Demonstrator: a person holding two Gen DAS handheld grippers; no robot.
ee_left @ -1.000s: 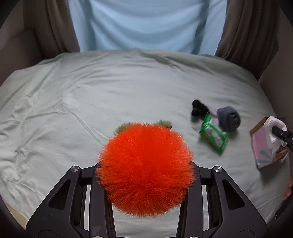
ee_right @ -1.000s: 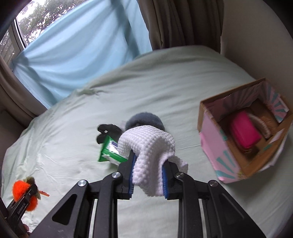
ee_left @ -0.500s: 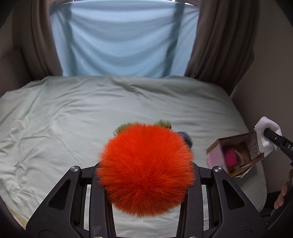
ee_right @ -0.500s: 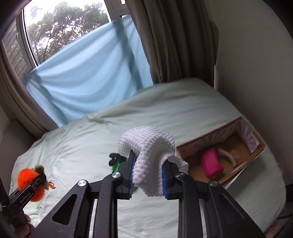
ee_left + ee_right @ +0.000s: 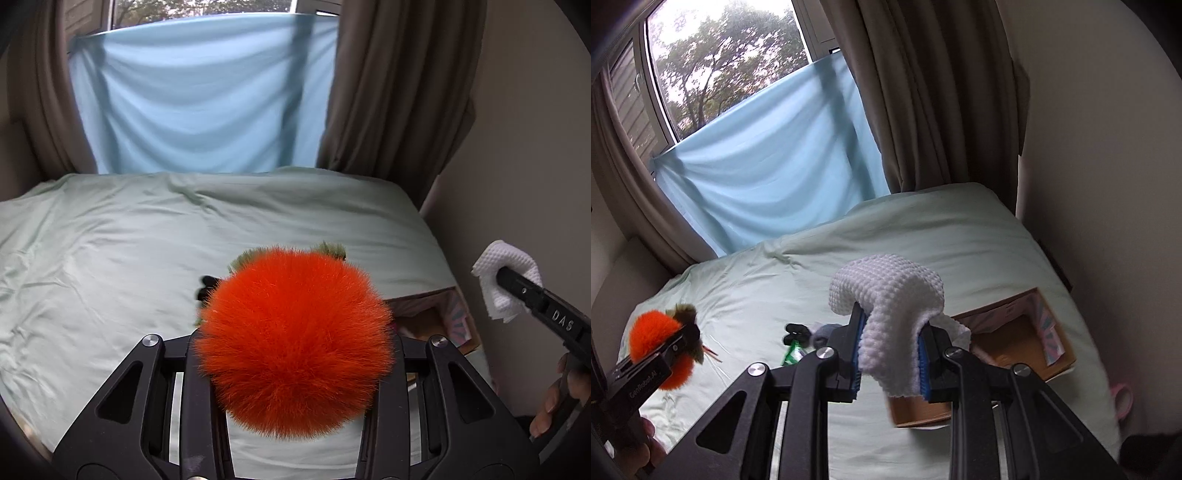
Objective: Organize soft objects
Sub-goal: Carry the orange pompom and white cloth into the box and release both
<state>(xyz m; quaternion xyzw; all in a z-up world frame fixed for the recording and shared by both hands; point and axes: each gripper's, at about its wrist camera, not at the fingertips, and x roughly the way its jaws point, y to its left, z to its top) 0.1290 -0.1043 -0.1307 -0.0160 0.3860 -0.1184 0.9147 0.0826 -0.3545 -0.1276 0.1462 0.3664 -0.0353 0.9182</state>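
Observation:
My left gripper (image 5: 295,354) is shut on a fluffy orange pompom toy (image 5: 295,339) with green tufts, held above the bed; it also shows in the right wrist view (image 5: 659,343). My right gripper (image 5: 892,354) is shut on a white knitted cloth (image 5: 890,306) that drapes over its fingers, held above the open cardboard box (image 5: 1015,343); the cloth also shows in the left wrist view (image 5: 502,273). The box (image 5: 436,317) is pink-patterned outside and sits at the bed's right edge.
A pale green bed sheet (image 5: 129,258) covers the bed. A black item (image 5: 796,330), a grey soft item (image 5: 823,330) and a green packet (image 5: 792,354) lie on it left of the box. Curtains (image 5: 916,92) and a wall (image 5: 1108,166) stand behind and right.
Both grippers have risen and tilted up, holding their objects. The box now lies lower and closer under the right gripper; the window has come into view.

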